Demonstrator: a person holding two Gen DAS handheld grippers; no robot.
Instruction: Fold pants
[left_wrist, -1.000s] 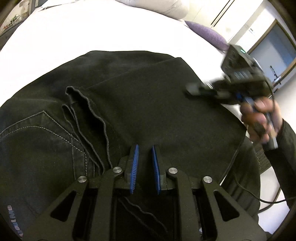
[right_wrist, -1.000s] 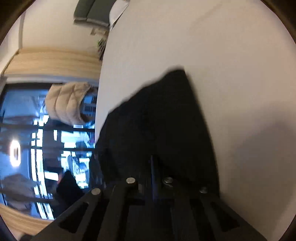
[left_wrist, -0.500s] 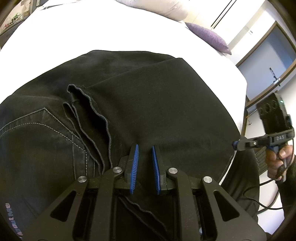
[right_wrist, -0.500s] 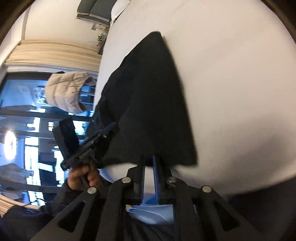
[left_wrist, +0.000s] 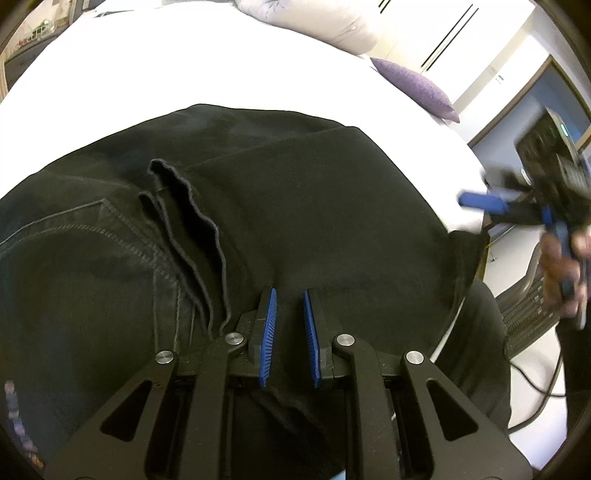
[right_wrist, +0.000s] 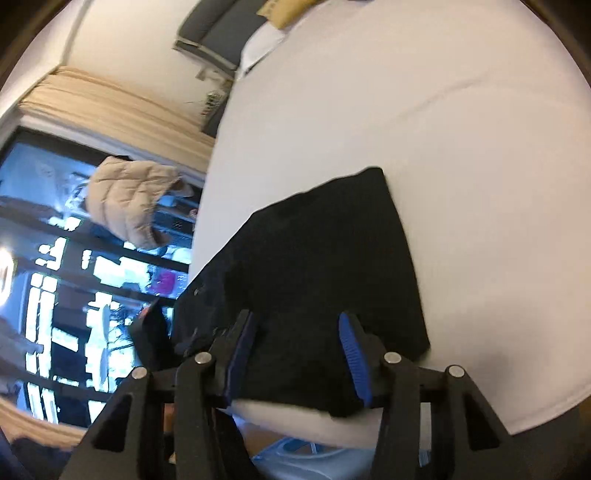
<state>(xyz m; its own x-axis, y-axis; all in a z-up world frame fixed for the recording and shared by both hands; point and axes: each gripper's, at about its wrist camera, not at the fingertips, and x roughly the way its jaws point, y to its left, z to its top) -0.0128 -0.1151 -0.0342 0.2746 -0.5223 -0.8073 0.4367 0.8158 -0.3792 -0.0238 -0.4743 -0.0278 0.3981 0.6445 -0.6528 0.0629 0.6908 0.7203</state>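
The black pants (left_wrist: 303, 206) lie folded on a white bed (left_wrist: 184, 62), with hems (left_wrist: 192, 221) and a stitched back pocket (left_wrist: 74, 240) on the left. My left gripper (left_wrist: 290, 308) hovers just over the pants' near side, its blue pads a small gap apart with nothing between them. My right gripper (left_wrist: 476, 201) shows blurred in the left wrist view, off the bed's right edge. In the right wrist view the right gripper (right_wrist: 297, 328) is wide open and empty above the near edge of the pants (right_wrist: 317, 266).
A white pillow (left_wrist: 314, 22) and a purple cushion (left_wrist: 413, 86) lie at the bed's far side. A mesh chair (left_wrist: 528, 314) and a cable (left_wrist: 535, 387) are beyond the right edge. A window and a beige jacket (right_wrist: 129, 199) are to the left in the right wrist view.
My right gripper let go of the pants, pulled back off the bed's edge and opened wide. The left gripper lifted slightly; the pants stayed flat.
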